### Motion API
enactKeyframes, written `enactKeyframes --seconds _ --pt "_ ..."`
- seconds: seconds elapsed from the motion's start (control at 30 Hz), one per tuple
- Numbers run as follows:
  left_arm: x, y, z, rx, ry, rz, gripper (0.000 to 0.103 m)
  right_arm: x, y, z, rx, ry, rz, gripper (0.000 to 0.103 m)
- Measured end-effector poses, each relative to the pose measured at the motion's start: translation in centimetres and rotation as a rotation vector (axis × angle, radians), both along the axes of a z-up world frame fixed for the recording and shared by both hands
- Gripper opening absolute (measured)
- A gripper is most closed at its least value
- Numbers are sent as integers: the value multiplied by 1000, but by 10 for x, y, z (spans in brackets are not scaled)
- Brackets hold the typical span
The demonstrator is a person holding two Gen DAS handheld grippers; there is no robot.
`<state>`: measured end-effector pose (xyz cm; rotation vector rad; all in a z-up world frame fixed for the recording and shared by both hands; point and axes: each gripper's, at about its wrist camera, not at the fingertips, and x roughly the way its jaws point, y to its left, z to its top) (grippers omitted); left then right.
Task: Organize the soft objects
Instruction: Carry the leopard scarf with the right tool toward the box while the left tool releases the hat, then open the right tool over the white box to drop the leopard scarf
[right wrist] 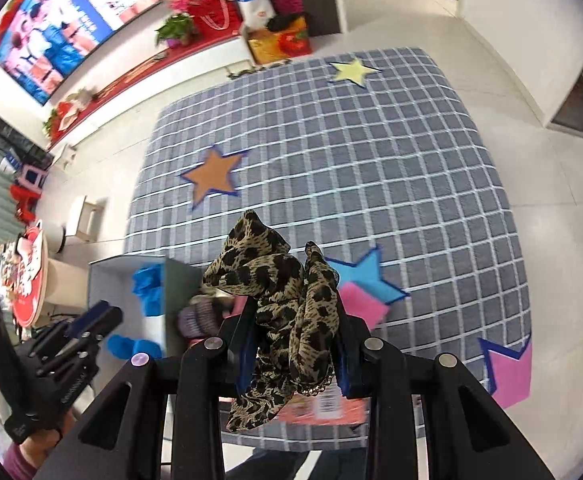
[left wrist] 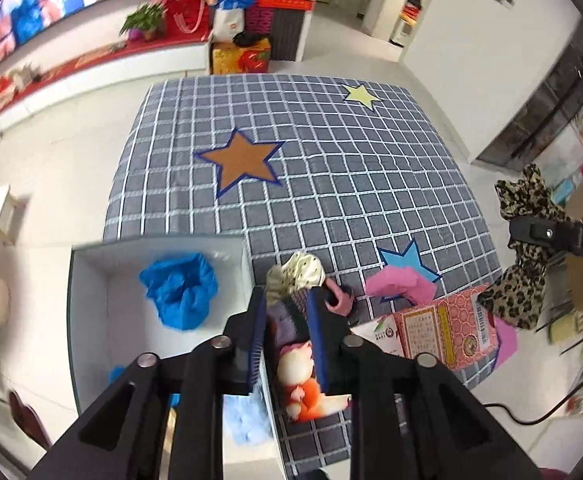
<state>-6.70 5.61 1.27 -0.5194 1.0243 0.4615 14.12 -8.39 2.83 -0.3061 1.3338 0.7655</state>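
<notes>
My left gripper [left wrist: 287,304] is shut on a bundle of soft items: a purple knit piece and a cream dotted cloth [left wrist: 297,274], just right of the white box [left wrist: 91,300]. A blue cloth [left wrist: 181,288] lies inside the box. A small plush toy [left wrist: 303,380] lies below the fingers on the checked cloth. My right gripper [right wrist: 295,320] is shut on a leopard-print scarf [right wrist: 283,292] and holds it in the air; the scarf also shows at the right in the left wrist view [left wrist: 527,248].
A grey checked cloth [left wrist: 331,160] with star patches covers the table. A pink patterned carton [left wrist: 439,332] and pink cloth [left wrist: 401,284] lie near the blue star. White floor, a red-topped TV bench and boxes lie beyond.
</notes>
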Motion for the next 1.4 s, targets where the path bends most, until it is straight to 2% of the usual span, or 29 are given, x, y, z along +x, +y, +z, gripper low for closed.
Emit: enactKeyframes --seconds 0.13,0.3,0.47,0.67,1.1,1.4 --pt "-28 8 3 -24 -43 52 21 -21 6 4 23 10 9 33" --pt "-51 16 -4 -47 -26 90 21 -49 14 0 12 21 61 33" --pt "-54 19 2 -39 -48 90 21 -61 10 -7 13 52 59 33" --pt "-67 24 0 -76 -68 119 21 -80 10 -13 6 78 90 33" --pt "-110 13 -27 -66 61 144 21 -123 34 -33 0 153 202 33" --pt "-136 8 -29 -69 81 183 21 -165 79 -40 18 192 346 33"
